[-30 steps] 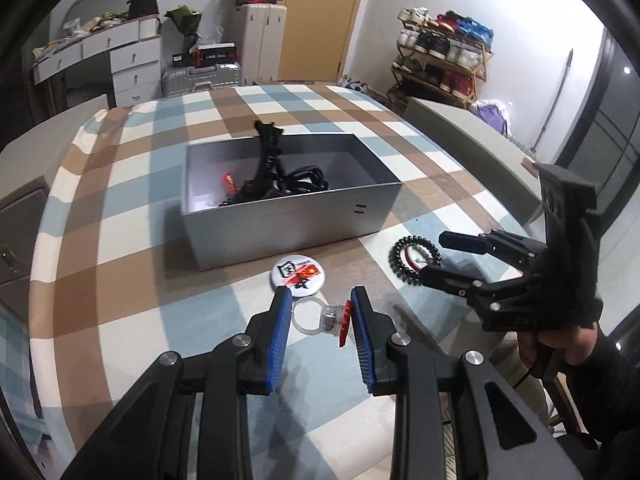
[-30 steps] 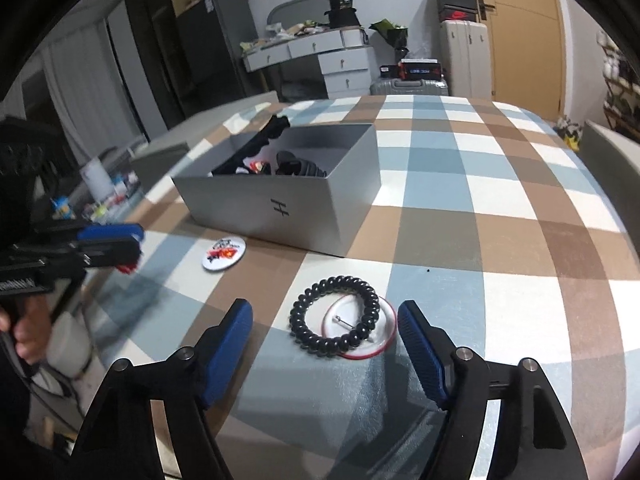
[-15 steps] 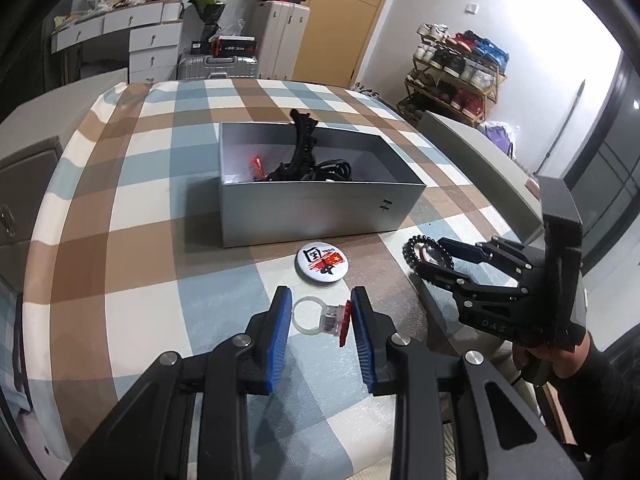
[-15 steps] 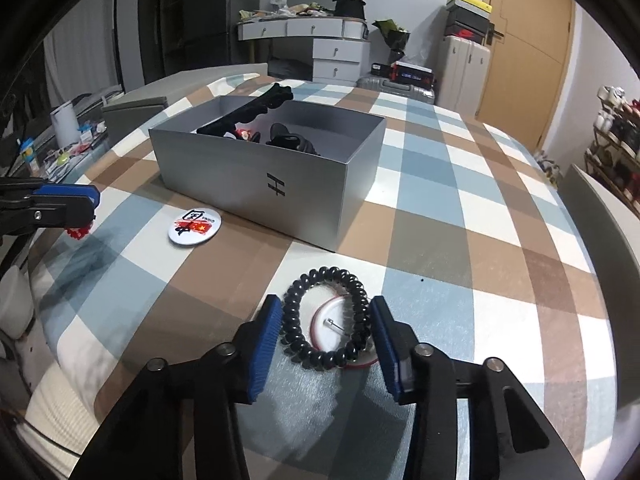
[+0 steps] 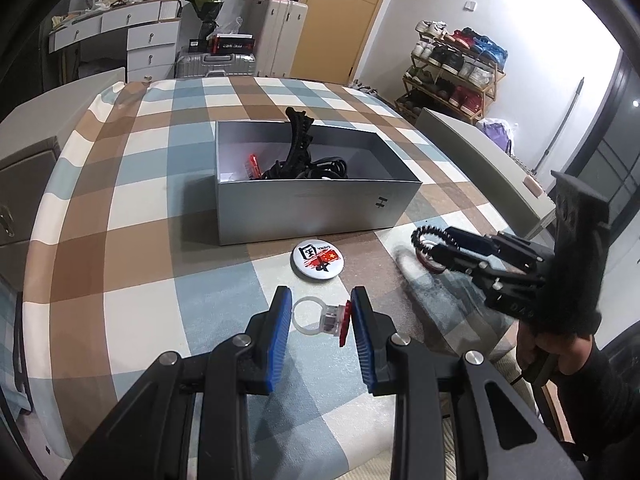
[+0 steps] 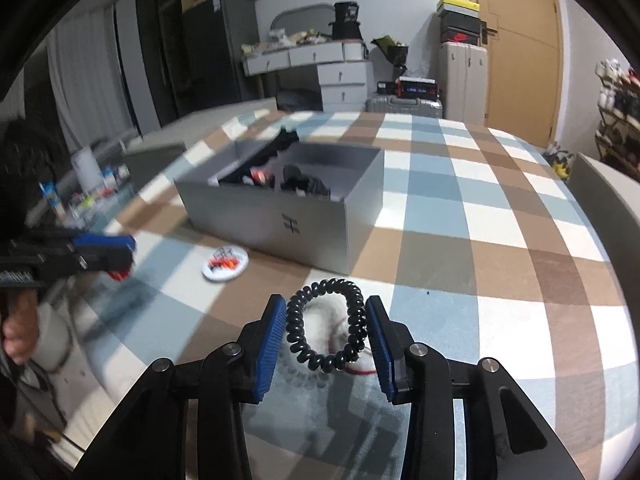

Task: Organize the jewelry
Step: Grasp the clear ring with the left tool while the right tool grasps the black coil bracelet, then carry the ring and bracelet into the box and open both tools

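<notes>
My left gripper (image 5: pixel 318 316) is clamping a clear plastic ring with a red gem (image 5: pixel 320 317) between its blue pads, holding it above the blue, brown and white checked tablecloth (image 5: pixel 120 240). My right gripper (image 6: pixel 326 330) is closing its jaws on a black spiral hair tie (image 6: pixel 326 326), both pads pressing its sides, over a white round badge with a red rim (image 6: pixel 360 366). The open grey cardboard box (image 5: pixel 312 208) is sitting further back, with a white pin badge with red print (image 5: pixel 318 260) just in front of it.
</notes>
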`<state>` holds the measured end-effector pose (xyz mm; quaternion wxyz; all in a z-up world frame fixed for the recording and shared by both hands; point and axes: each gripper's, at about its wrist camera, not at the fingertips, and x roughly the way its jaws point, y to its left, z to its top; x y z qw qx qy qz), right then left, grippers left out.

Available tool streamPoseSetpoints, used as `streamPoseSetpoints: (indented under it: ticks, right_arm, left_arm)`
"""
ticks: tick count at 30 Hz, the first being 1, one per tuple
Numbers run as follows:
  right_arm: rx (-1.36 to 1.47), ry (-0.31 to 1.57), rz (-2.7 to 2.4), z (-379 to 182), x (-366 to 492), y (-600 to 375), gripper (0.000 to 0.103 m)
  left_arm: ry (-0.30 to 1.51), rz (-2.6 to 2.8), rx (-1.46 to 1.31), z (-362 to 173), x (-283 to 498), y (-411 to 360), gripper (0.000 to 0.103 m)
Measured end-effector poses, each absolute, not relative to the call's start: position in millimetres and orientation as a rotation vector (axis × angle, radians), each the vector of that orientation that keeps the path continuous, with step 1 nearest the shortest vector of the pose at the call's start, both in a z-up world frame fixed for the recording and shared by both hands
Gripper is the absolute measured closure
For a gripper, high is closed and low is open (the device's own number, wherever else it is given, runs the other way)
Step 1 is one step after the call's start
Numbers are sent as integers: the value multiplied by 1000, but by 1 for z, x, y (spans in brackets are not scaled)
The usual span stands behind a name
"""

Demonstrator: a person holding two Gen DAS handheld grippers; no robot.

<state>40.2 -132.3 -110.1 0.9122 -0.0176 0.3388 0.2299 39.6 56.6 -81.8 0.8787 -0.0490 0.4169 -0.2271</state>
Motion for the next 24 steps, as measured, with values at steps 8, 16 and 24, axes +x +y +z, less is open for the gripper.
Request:
streamPoseSetpoints:
  ticks: [8,16,24]
  right_arm:
    - [106,592,530,-82,37,-148,63]
    - [140,480,596,-52,43,-143,63]
    - [159,465,646,-45,72,-132,63]
  left_arm:
    - [853,-415,-134,-71,46,60,79]
    - [792,-369,-167,-54,65,64,78]
    - [746,-329,-167,-48,90,61,78]
